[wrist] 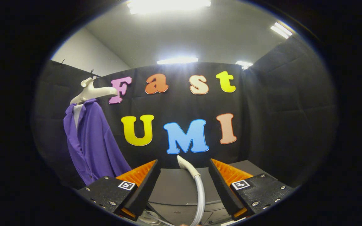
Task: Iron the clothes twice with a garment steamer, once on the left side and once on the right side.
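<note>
The tool (184, 175) sits low in the middle of the frame, and its two black and orange fingers (146, 182) are spread wide apart, gripping nothing. Between the fingers a white steamer head (187, 166) pokes up, with its pale hose (200, 197) curving down toward the bottom of the frame. The steamer touches neither finger. A grey tabletop (174, 185) lies under and beyond the fingers. The purple shirt (94, 141) hangs at the left of the frame on a white hanger (91, 91), up and to the left of the left finger, well apart from the steamer.
</note>
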